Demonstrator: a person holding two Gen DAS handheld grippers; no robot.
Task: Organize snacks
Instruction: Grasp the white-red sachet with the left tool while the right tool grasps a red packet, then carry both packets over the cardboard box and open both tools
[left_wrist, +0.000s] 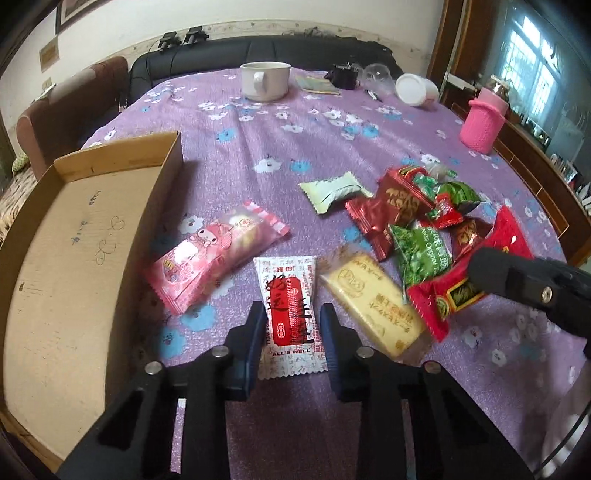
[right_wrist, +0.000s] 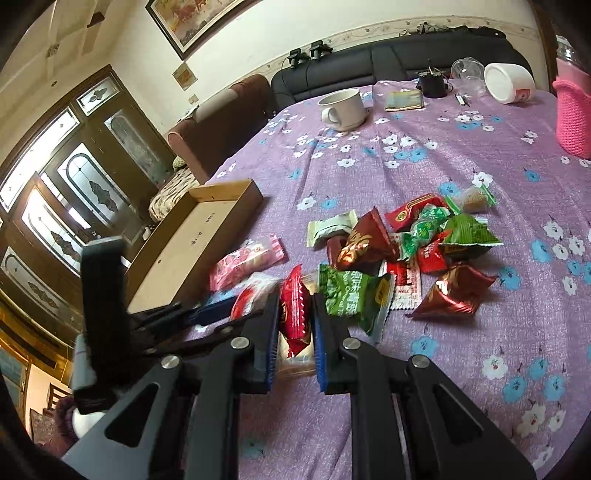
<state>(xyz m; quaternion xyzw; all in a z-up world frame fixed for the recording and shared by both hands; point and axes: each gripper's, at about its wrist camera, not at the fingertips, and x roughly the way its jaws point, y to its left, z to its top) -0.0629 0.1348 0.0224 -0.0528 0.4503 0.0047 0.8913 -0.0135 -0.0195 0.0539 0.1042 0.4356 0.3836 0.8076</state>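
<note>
Between the left tongs (left_wrist: 291, 314) sits a white-red packet (left_wrist: 290, 314), gripped; right tongs (right_wrist: 295, 314) clamp a red packet (right_wrist: 293, 314).

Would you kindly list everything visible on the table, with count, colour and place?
cardboard box: one, brown, left edge
pink snack packet: one, beside the box
white-and-red sachet: one, between the left tool's pads
yellow biscuit packet: one, centre
red packet: one, in the right tool
loose snack pile: several, red and green, right
mug: one, white, far side
knitted holder: one, pink, far right
left tool: black, closed on the sachet
right tool: black, gripping
</note>
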